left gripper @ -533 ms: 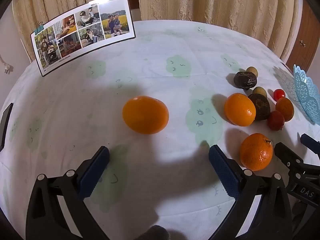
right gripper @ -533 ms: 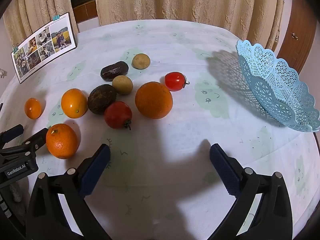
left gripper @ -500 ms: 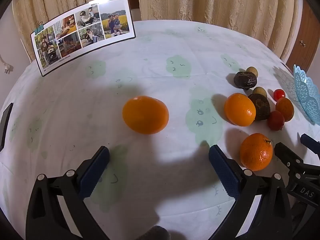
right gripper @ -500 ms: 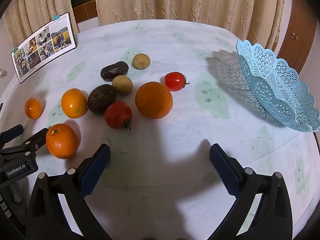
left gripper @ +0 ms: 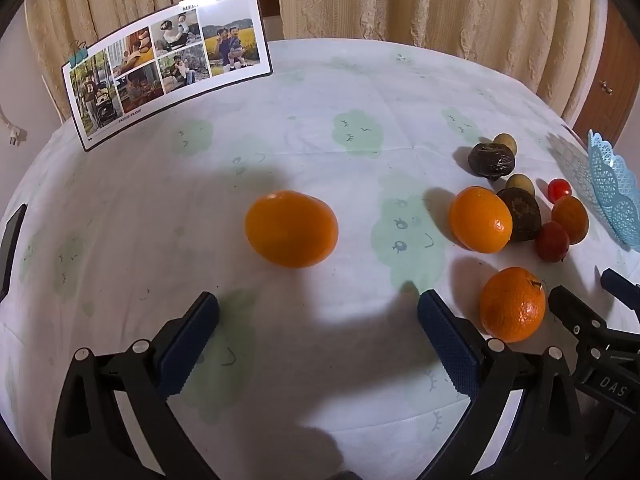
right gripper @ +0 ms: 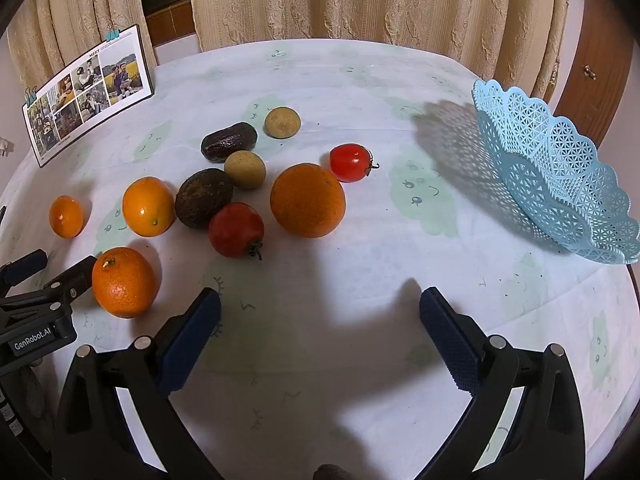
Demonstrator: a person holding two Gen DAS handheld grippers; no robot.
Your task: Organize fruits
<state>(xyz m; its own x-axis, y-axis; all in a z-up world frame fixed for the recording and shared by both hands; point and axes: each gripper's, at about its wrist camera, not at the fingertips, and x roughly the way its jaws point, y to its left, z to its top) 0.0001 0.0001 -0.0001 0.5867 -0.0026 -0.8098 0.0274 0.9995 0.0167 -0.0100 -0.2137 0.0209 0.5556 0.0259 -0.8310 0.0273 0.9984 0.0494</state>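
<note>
Fruit lies loose on a round table with a pale printed cloth (left gripper: 320, 120). In the left wrist view a lone orange (left gripper: 291, 229) sits just ahead of my left gripper (left gripper: 318, 320), which is open and empty. To its right are a smooth orange (left gripper: 480, 219) and a rough-skinned orange (left gripper: 513, 304). In the right wrist view my right gripper (right gripper: 320, 320) is open and empty, short of a big orange (right gripper: 307, 200), two tomatoes (right gripper: 236, 230) (right gripper: 351, 162), two dark avocados (right gripper: 204, 197) and two small tan fruits (right gripper: 245, 169). A blue lattice basket (right gripper: 560, 172) stands at the right.
A photo card (left gripper: 168, 60) held by clips stands at the table's back left. Beige curtains (right gripper: 360, 0) hang behind the table and a wooden door (right gripper: 592, 64) is at the right. The left gripper's body (right gripper: 36, 312) shows beside the rough-skinned orange (right gripper: 124, 282).
</note>
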